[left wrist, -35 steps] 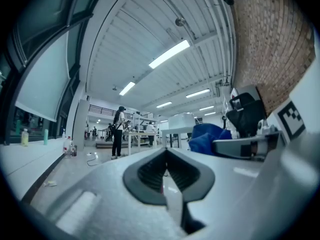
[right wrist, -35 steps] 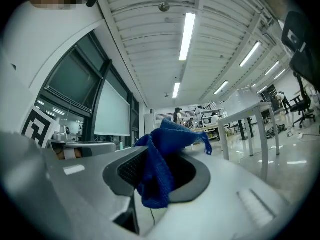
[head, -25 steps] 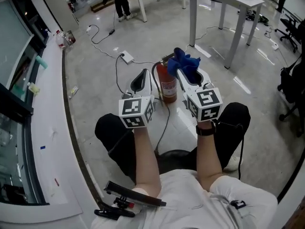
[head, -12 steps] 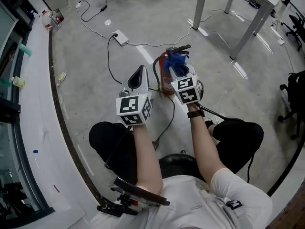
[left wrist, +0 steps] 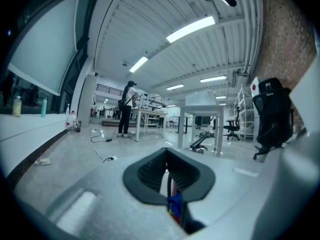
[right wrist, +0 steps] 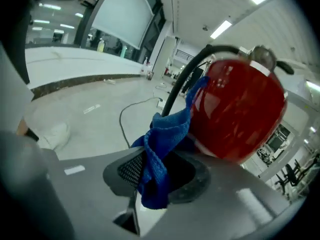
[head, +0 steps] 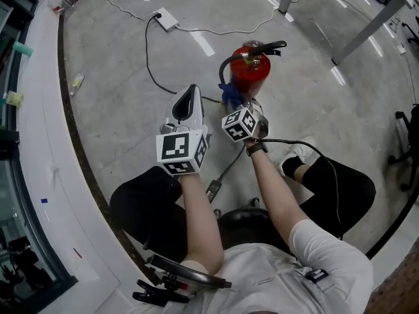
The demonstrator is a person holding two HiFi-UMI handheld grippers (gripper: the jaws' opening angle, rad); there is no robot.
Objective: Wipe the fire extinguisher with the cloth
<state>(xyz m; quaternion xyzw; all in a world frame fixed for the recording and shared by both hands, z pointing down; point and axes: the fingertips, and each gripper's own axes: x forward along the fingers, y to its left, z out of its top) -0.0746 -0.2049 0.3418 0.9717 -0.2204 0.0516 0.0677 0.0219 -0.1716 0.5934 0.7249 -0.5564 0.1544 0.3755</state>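
- The red fire extinguisher (head: 254, 70) stands upright on the grey floor (head: 118, 97), right in front of the seated person, just beyond the right gripper's fingertips.
- Its black hose (head: 224, 70) arcs down the side nearest the fingers, and the black handle (head: 270, 46) sticks out on top, away from them.
- The blue cloth (right wrist: 159, 149) is bunched up and pinched between the right gripper's fingers (right wrist: 129, 170), which are closed tight on it.
- The cloth's free end pokes forward past the fingertips and touches the extinguisher's red body, low on the side facing the person.
- The right gripper (head: 234, 106) points forward and down at the extinguisher, with its marker cube behind the jaws.
- The left gripper (head: 190, 100) hangs to the left of the right one, clear of the extinguisher.
- Its fingers (left wrist: 150, 176) are together with only a thin slit between them, and they hold nothing; a sliver of blue and red shows through that slit.
- Further out past the fingertips, a white power brick (head: 165, 20) lies on the floor, its cable (head: 147, 57) trailing back toward the extinguisher.
- A white table (left wrist: 202, 104) stands far ahead of the left fingers, and someone (left wrist: 126, 109) is standing well off in the room.
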